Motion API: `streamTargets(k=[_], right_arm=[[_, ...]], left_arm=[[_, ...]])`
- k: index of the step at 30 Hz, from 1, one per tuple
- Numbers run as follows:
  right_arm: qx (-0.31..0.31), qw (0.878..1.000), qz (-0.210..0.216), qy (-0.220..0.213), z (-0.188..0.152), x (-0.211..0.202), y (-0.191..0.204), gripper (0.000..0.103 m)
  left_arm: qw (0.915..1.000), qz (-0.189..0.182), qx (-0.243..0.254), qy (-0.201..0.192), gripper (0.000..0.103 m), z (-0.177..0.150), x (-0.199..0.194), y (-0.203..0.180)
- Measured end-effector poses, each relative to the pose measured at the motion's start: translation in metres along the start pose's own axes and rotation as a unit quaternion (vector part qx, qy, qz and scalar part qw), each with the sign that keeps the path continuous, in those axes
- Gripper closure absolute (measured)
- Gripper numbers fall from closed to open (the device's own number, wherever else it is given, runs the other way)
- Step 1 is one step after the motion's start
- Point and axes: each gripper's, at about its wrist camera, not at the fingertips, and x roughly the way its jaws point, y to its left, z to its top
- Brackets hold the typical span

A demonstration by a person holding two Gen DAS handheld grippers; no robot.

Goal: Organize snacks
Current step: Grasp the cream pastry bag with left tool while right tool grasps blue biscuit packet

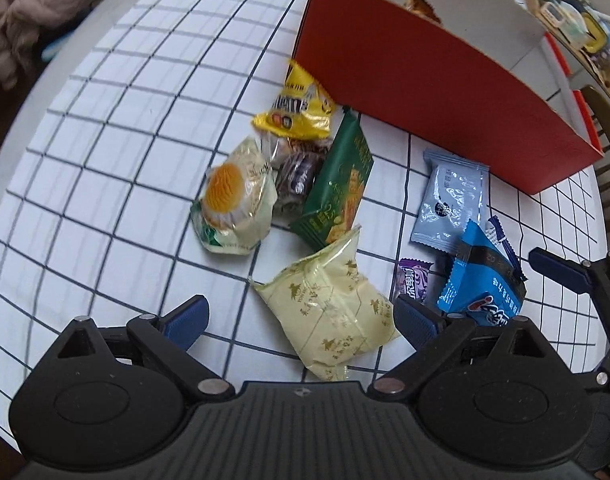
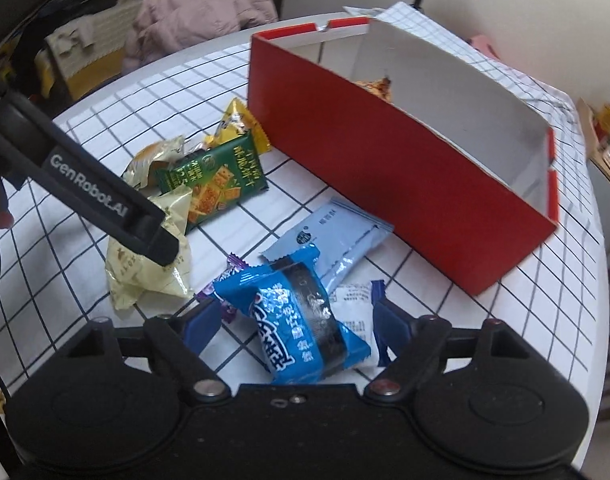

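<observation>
Round table [image 1: 105, 128] under white grid-lined cloth, snacks heaped mid-table beside open red cardboard box [image 1: 425, 80]. Left gripper [image 1: 301, 320], fingers wide, straddling pale yellow crinkled pouch [image 1: 329, 304]. Right gripper [image 2: 295, 320], fingers wide, flanking bright blue foil packet [image 2: 297, 320]. Only in right view: box's white interior, one orange-patterned snack [image 2: 379, 86] inside, left gripper's black arm.

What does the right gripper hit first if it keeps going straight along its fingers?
The bright blue snack packet: it already lies between the open fingers of the right gripper. Past it come the pale grey-blue packet, then probably the wall of the red box, though depth is hard to judge.
</observation>
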Motion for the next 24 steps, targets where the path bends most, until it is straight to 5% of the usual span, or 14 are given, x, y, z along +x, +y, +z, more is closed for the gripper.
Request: streamTargets(k=[10,18,24], right_arm=[[-0.03,0.999,0.009,0.011,-0.0001,0.0087,0.0019,0.044],[-0.026,1.0,-0.005,0.012,-0.0014,0.006,0.0055,0.059],[0.006,1.0,-0.02,0.009,-0.0019,0.0007,0.0049,0.064]], left_arm=[[0.9997,-0.006,-0.022,0.006,0.011,-0.0007,0.0042,-0.0051],[0.999,-0.031,-0.031,0.013,0.045,0.0004,0.003,-0.0037],[0.9985,-0.045,-0.03,0.007,0.06,-0.0003,-0.0022,0.0027]])
